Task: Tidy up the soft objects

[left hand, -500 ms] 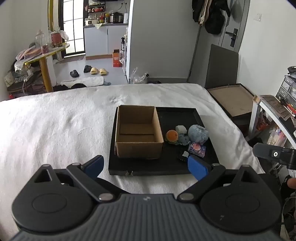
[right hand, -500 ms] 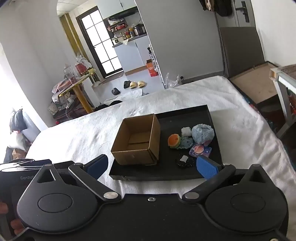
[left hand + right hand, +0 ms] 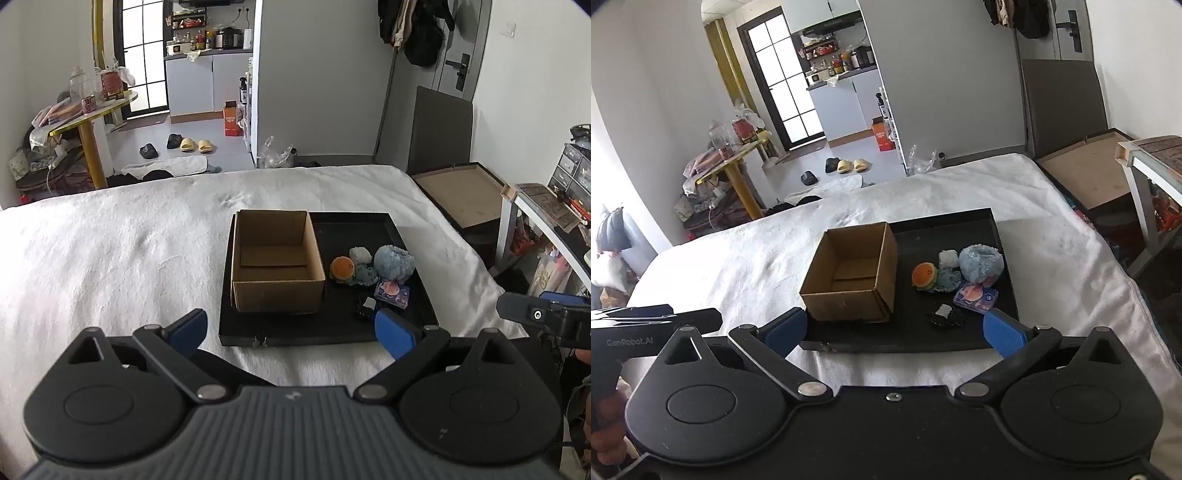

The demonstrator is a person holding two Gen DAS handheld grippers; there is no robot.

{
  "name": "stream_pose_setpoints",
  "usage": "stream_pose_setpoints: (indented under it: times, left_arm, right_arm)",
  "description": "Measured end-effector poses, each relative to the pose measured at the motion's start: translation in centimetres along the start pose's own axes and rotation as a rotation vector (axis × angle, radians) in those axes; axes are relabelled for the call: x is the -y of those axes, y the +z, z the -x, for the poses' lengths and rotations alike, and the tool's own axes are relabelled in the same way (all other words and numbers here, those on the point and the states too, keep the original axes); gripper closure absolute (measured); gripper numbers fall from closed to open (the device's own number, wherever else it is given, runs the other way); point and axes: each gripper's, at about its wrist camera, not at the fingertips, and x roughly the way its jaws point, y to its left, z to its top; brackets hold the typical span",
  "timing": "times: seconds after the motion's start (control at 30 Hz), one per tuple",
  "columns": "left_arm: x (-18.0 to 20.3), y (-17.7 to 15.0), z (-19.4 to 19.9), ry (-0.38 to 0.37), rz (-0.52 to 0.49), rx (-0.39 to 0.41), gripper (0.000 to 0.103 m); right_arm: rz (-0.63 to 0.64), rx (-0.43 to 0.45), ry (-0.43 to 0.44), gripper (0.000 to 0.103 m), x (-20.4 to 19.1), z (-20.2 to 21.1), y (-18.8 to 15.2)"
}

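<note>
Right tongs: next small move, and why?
Probably ease the right tongs forward and down toward the orange plush: they are open and empty, short of the black tray, and the cardboard box is empty.

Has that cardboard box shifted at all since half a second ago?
No. The cardboard box sits in the same left part of the black tray, equally close to the orange plush, in both views.

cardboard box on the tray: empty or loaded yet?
Empty. The cardboard box stands open-topped, only its bare bottom flaps showing; the soft toys lie beside it on the tray.
</note>
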Motion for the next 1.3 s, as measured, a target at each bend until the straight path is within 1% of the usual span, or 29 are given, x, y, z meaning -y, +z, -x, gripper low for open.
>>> stream_pose_setpoints:
  times: [0.53,0.83,1.3]
  left_arm:
    - [0.15,-0.18,-0.13,0.010,0.003,-0.005,0.006]
    - [0.39,-0.07,0.09,0.009,-0.004,-0.002,0.006]
    - [0.64,-0.18,-0.07,0.004,-0.007,-0.010,0.006]
  right_arm:
    - [-0.003,-0.003,-0.029,0.000,0.37,0.16,-0.02]
    - [0.012,0.008,-0.064,0.000,0.02,0.30,-0.21]
    - [0.012,0.001,-0.063,0.000,-0.03,0.36,-0.26]
